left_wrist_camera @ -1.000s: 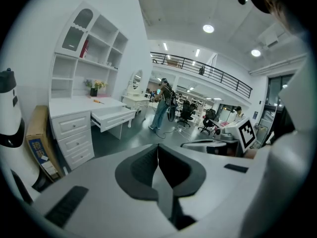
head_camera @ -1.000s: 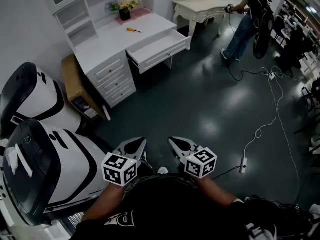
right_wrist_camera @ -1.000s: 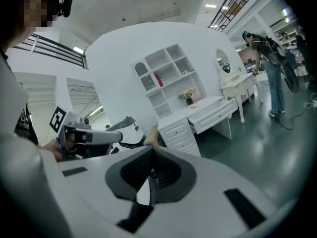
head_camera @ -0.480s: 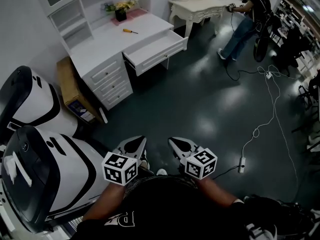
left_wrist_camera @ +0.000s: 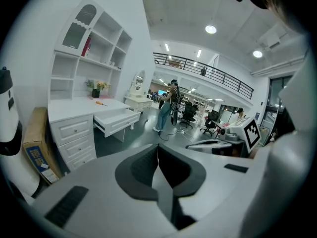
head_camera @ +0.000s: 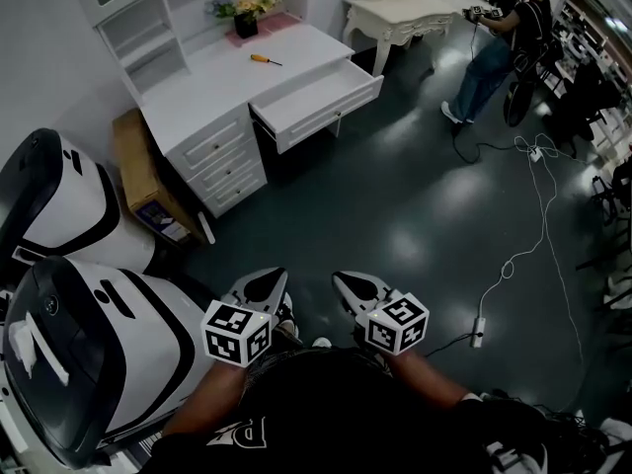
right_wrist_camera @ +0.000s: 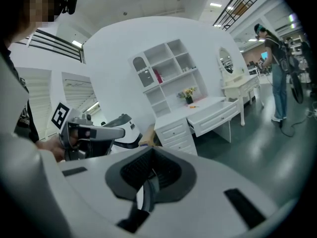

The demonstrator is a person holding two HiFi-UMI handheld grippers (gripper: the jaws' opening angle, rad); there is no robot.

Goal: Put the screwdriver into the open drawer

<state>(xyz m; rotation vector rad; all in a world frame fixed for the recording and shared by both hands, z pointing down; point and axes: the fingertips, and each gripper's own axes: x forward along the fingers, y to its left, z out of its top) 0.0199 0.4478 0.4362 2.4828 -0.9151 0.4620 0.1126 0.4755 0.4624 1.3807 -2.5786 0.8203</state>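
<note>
An orange-handled screwdriver [head_camera: 263, 59] lies on the white desk [head_camera: 207, 92] far ahead. It also shows in the left gripper view as the screwdriver [left_wrist_camera: 101, 103] and in the right gripper view as the screwdriver [right_wrist_camera: 196, 106]. To its right the desk's top drawer [head_camera: 316, 95] stands pulled out; the drawer [left_wrist_camera: 116, 119] and drawer [right_wrist_camera: 218, 114] look empty. My left gripper [head_camera: 267, 282] and right gripper [head_camera: 348, 282] are held side by side close to my body, well short of the desk. Both are shut with nothing between the jaws.
Two large white-and-black machine shells [head_camera: 89, 334] stand at my left. A cardboard box [head_camera: 143, 171] leans beside the desk. A person [head_camera: 494, 47] stands at the back right by a cream dressing table [head_camera: 405, 8]. Cables [head_camera: 523, 245] and a power strip [head_camera: 479, 329] lie on the dark floor.
The white shells at the left have slid down the head view, so I have drifted a little toward the desk. The person at the back has stepped right. Both grippers stay shut.
</note>
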